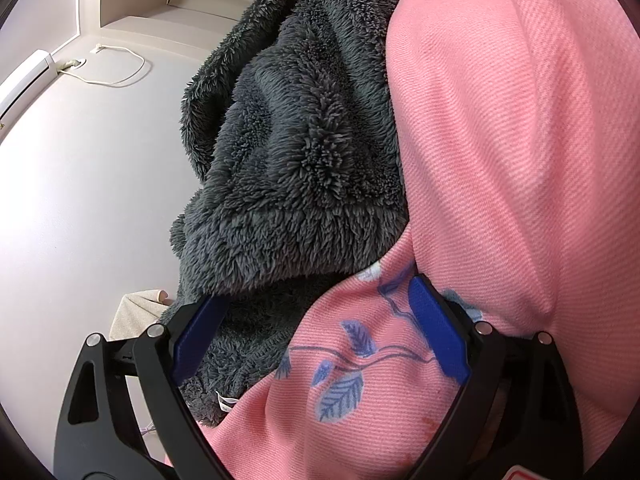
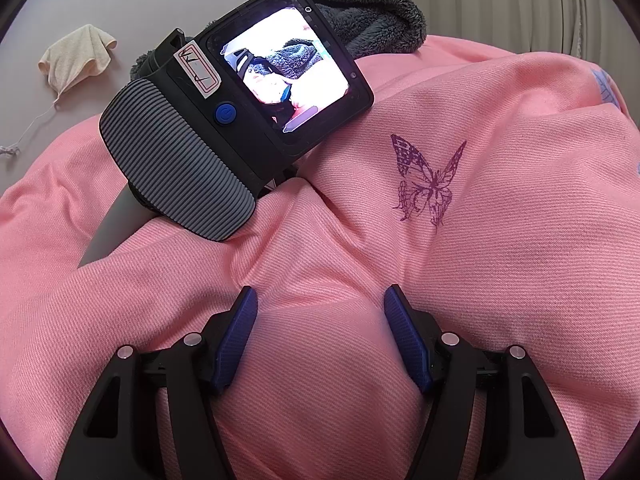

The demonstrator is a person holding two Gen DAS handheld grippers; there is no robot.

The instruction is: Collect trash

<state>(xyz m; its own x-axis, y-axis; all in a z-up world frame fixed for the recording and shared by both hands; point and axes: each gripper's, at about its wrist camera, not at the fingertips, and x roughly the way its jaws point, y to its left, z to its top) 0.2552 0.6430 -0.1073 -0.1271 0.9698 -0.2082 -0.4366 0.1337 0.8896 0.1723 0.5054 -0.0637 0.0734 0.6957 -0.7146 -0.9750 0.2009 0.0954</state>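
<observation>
two tools work a heap of cloth. the right tool (image 2: 320,336) is spread, its ribbed blue pads bracketing a raised fold of the twill-woven pink fabric (image 2: 500,280), which bears a purple butterfly print (image 2: 428,184). the left tool (image 1: 320,328) is spread over pink fabric and shaggy grey fleece (image 1: 296,140). a crumpled cream rag (image 2: 76,60), possibly trash, lies on the floor (image 2: 80,0), well apart.

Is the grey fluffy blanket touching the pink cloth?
Touching. The left wrist view shows it: the grey fluffy blanket lies directly against the pink cloth, overlapping its edge with no gap.
</observation>
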